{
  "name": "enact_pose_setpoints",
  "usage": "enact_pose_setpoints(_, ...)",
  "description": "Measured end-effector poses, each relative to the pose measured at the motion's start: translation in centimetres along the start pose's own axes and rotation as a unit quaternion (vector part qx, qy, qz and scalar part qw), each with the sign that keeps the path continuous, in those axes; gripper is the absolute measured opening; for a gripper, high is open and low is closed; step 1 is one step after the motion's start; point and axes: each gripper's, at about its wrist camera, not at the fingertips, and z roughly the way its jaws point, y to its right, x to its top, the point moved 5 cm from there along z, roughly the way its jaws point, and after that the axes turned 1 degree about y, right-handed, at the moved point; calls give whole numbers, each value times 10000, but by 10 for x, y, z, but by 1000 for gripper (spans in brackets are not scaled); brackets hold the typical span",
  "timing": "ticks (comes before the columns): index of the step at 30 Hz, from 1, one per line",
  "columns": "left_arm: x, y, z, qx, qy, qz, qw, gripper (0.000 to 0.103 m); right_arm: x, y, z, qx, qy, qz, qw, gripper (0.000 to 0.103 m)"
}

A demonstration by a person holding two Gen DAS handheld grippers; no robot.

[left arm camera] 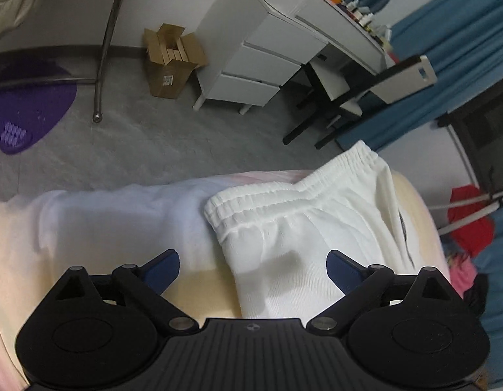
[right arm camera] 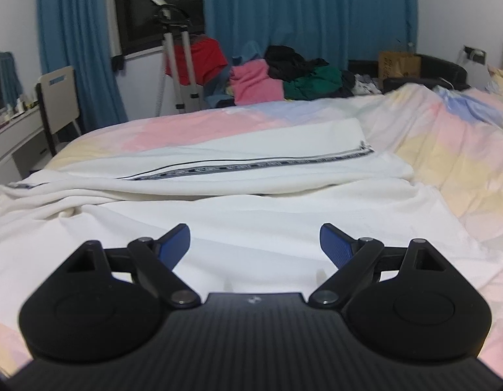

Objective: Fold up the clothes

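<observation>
One fold looks done: white sweatpants [right arm camera: 238,163] lie flat on the bed [right arm camera: 447,150], legs apparently stacked, waistband [left arm camera: 284,192] at the bed edge. Your left claw [left arm camera: 253,268] and right claw [right arm camera: 254,242] are both spread, holding nothing. Lengthwise folds remain.

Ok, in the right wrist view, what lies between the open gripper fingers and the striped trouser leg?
Only rumpled white fabric of the same trousers, in the right wrist view; nothing else lies between the right gripper and the striped trouser leg.
</observation>
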Motion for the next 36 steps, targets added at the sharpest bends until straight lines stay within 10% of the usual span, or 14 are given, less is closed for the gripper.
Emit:
enact_pose_setpoints(11, -26, -5, 9, -1499, -679, -517, 9850, 80, 5, 75, -1, -351, 110, 1859, 9819, 88)
enact_pose_setpoints(16, -31, 0, 8, -1907, -832, -560, 9765, 80, -6, 169, -18, -1125, 682, 3521, 9267, 88)
enact_pose_setpoints(21, -43, 2, 28, -979, -1154, -377, 9878, 53, -51, 229, -28, -1840, 745, 4963, 8452, 90)
enact_pose_setpoints(24, -45, 9, 35, -1207, -1271, -276, 9841, 56, -64, 236, -9, -1639, 483, 5271, 8324, 87)
enact_pose_setpoints(30, -49, 13, 39, -1701, -1362, -474, 9748, 59, -88, 241, 40, -1343, -228, 5804, 8029, 62)
enact_pose_setpoints(33, -48, 11, 43, -1383, -1271, -429, 9813, 34, -78, 241, 39, -1516, -52, 5581, 8158, 18)
enact_pose_setpoints(36, -39, 15, 43, -1366, -917, -343, 9858, 13, -61, 241, 29, -1596, 287, 5334, 8302, 7)
